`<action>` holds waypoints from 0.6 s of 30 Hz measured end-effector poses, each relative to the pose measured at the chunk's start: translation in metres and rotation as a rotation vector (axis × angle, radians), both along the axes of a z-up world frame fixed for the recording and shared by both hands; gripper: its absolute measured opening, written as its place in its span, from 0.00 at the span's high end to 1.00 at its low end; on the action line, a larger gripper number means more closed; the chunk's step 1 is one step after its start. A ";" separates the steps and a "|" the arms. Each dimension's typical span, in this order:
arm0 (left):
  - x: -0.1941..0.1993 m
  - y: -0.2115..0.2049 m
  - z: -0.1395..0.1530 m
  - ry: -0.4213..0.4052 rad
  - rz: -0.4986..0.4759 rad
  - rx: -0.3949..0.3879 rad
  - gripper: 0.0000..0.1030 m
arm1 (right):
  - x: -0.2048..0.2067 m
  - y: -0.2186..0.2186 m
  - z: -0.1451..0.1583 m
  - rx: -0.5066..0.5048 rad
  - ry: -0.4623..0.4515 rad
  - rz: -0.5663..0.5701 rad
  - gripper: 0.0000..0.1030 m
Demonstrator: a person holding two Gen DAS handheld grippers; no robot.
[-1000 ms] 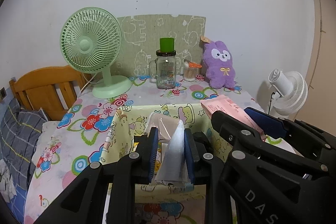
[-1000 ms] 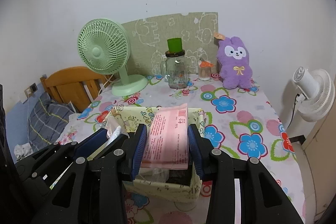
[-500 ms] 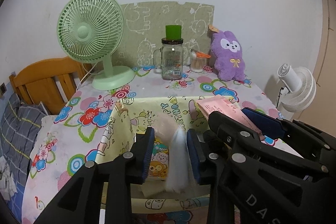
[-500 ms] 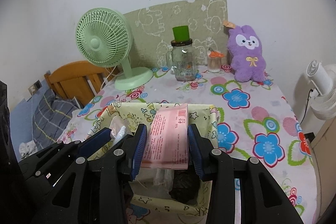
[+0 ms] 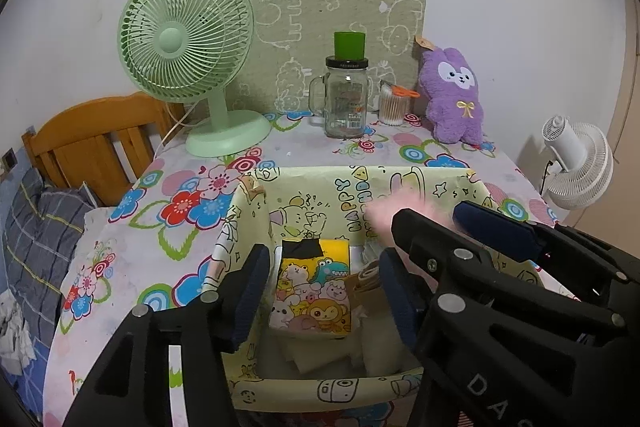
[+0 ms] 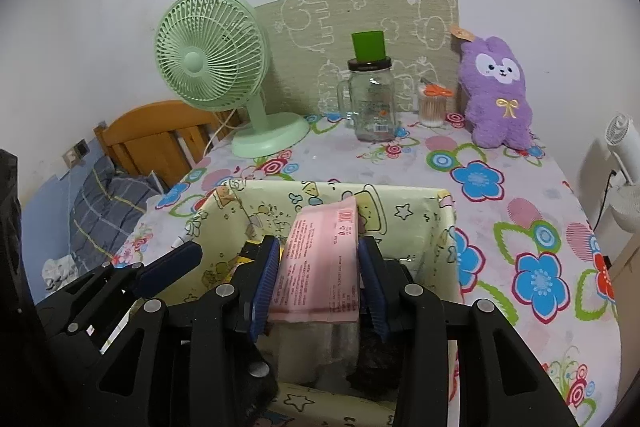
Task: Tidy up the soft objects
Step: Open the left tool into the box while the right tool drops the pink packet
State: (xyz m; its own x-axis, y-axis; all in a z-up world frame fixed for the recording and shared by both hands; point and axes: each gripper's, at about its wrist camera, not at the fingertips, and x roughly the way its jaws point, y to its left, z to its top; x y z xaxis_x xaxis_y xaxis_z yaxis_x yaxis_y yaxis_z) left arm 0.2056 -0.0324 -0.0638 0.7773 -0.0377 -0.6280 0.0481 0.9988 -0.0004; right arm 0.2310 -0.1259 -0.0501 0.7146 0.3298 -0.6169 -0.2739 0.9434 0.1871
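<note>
1. Landmark: the yellow cartoon-print box (image 5: 404, 187) on the floral table (image 6: 540, 211); all places below are given relative to it.
2. Left gripper (image 5: 324, 293) sits over the box's near-left part. Its jaws are opening, with nothing pressed between the pads — empty, about half spread. Directly beneath lies a cartoon-animal pack (image 5: 312, 291) on the box floor, with pale folded items beside it.
3. Right gripper (image 6: 318, 281) is clamped on a pink soft pack (image 6: 320, 259), which stands tilted, its top edge leaning toward the box's far wall and its lower end inside the box, over dark and clear-wrapped items.
4. Step in hand, as I judge it: lower the pink pack into the box, then release.
5. To do it well — take the pack down until its lower edge rests on the contents before spreading the jaws; letting go high would likely tip it over the far wall.
6. Draw the left gripper up and back from the box first; the two grippers sit close together over it.
7. Purple plush (image 6: 496, 91), beyond the box near the wall, looks like a further soft item not yet put away.
</note>
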 end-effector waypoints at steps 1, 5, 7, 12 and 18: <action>0.000 0.000 0.000 0.000 0.000 -0.002 0.40 | 0.000 0.001 0.000 0.000 0.000 0.001 0.54; -0.004 0.002 0.002 -0.011 -0.004 -0.008 0.33 | -0.002 0.000 0.002 0.005 -0.011 -0.011 0.27; -0.006 0.002 0.004 -0.013 -0.005 -0.012 0.31 | -0.005 0.000 0.004 0.000 -0.020 -0.014 0.27; -0.011 0.001 0.008 -0.003 -0.029 -0.027 0.30 | -0.013 -0.002 0.011 -0.013 -0.014 -0.042 0.26; -0.024 -0.001 0.019 -0.035 -0.034 -0.021 0.25 | -0.029 -0.007 0.023 -0.029 -0.038 -0.079 0.20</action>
